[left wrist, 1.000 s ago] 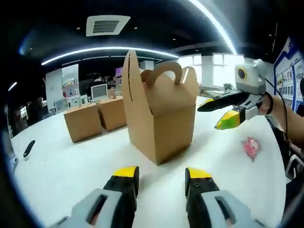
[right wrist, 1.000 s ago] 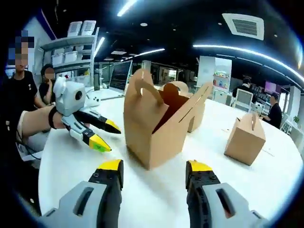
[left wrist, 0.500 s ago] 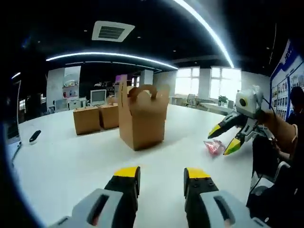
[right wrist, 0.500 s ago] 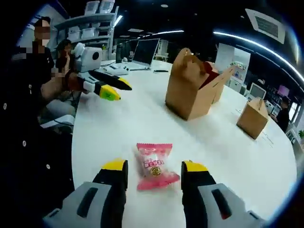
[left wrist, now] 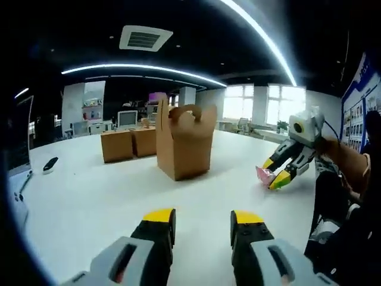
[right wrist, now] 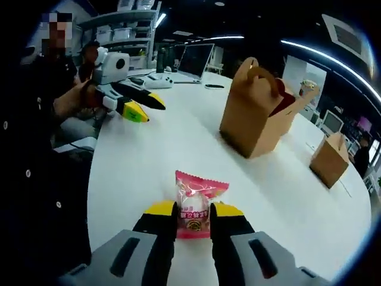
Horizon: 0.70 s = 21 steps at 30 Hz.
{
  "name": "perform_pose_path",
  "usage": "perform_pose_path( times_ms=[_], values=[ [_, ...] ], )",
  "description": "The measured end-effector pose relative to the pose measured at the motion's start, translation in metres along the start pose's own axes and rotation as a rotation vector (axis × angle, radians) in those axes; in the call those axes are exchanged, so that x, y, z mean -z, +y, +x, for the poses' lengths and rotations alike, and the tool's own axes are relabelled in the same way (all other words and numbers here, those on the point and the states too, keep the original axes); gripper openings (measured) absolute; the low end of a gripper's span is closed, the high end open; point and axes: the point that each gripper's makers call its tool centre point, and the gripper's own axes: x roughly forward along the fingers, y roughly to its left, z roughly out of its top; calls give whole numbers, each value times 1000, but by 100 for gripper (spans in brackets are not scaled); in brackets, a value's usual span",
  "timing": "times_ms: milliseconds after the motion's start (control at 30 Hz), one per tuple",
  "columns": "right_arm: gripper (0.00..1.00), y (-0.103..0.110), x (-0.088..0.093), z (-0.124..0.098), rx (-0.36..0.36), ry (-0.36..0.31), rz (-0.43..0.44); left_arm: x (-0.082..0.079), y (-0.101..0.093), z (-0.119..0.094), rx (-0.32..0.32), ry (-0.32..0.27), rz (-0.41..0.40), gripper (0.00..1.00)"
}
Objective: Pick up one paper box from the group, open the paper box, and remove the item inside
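The right gripper (right wrist: pixel 193 210) has closed since half a second ago: its yellow-tipped jaws, then spread on either side of the pink plastic-wrapped snack packet (right wrist: pixel 194 202), now pinch the packet's lower half between them. The packet lies on the round white table (right wrist: pixel 149 155) near the edge closest to the person; red print shows on its wrapper, too small to read. In the left gripper view that same gripper (left wrist: pixel 275 177) reaches down onto the packet (left wrist: pixel 264 175) at the table's right edge, where before it hovered just above it. The left gripper (left wrist: pixel 202 219) stays spread and empty above the table's near edge. The opened brown paper box with a loop handle (right wrist: pixel 255 110) stands mid-table, flaps up, well apart from the packet. Two closed brown paper boxes (left wrist: pixel 128 143) sit side by side behind it.
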Motion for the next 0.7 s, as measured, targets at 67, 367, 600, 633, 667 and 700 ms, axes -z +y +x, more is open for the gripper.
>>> perform_pose_path(
  times_ms=[67, 367, 600, 633, 667, 700],
  values=[
    [23, 1, -10, 7, -16, -8, -12, -1, 2, -4, -8, -4, 1, 38],
    [23, -1, -47, 50, -92, 1, -102, 5, 9, -23, -45, 1, 3, 38],
    [23, 1, -45, 68, -133, 28, -100, 15, 13, -33, -71, 26, 2, 38],
    [24, 2, -43, 69, -135, 30, -99, 16, 14, -34, -72, 29, 0, 38],
    [24, 2, -41, 70, -137, 33, -97, 17, 14, -35, -73, 31, -3, 38],
    [26, 3, -41, 70, -139, 18, -85, 17, 14, -35, -74, 31, -3, 38]
  ],
)
